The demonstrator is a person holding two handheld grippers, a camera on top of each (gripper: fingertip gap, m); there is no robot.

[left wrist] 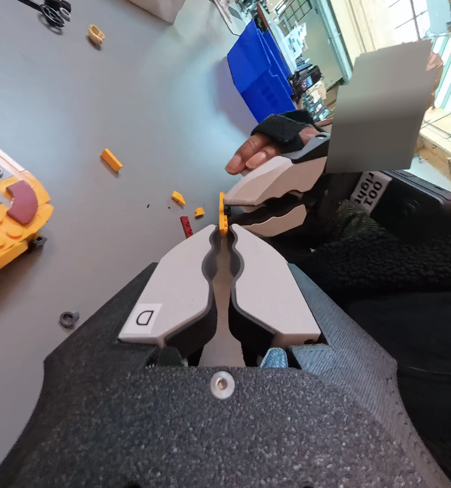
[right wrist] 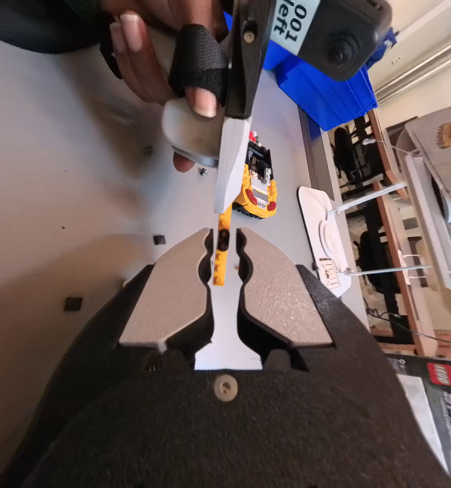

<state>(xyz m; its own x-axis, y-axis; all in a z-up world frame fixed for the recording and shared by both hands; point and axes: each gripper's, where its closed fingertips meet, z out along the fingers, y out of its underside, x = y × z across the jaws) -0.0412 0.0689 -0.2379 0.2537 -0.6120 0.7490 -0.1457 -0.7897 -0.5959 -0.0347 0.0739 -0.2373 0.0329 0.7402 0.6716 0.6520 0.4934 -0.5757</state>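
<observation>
My left gripper [left wrist: 223, 230] is shut on one end of a long thin yellow studded plate [left wrist: 222, 219], held on edge above the grey table [left wrist: 113, 92]. In the right wrist view the left gripper's finger [right wrist: 232, 169] comes down from above and covers the plate's far end. The plate [right wrist: 219, 266] runs between the fingers of my right gripper [right wrist: 224, 233]. A small black piece with two holes [right wrist: 223, 239] sits on the plate there. The right gripper's pads stand apart, with a gap on the right side of the black piece. It also shows in the left wrist view, fingers [left wrist: 258, 184] spread around the black piece [left wrist: 228, 209].
A part-built yellow brick car [left wrist: 13, 219] [right wrist: 258, 195] stands on the table. Loose yellow slopes [left wrist: 110, 159] [left wrist: 178, 198], a red plate [left wrist: 186, 226], a grey round piece [left wrist: 69, 318] and black wheels [left wrist: 55, 13] lie about. Blue bins [left wrist: 258, 74] and a white board [right wrist: 322, 237] are at the edge. Both grippers' tips are close together, under 4 cm apart. From the left gripper's tips to the grey round piece [left wrist: 69, 318] is close to 10 cm. It is also in sight in the right wrist view [right wrist: 205, 172].
</observation>
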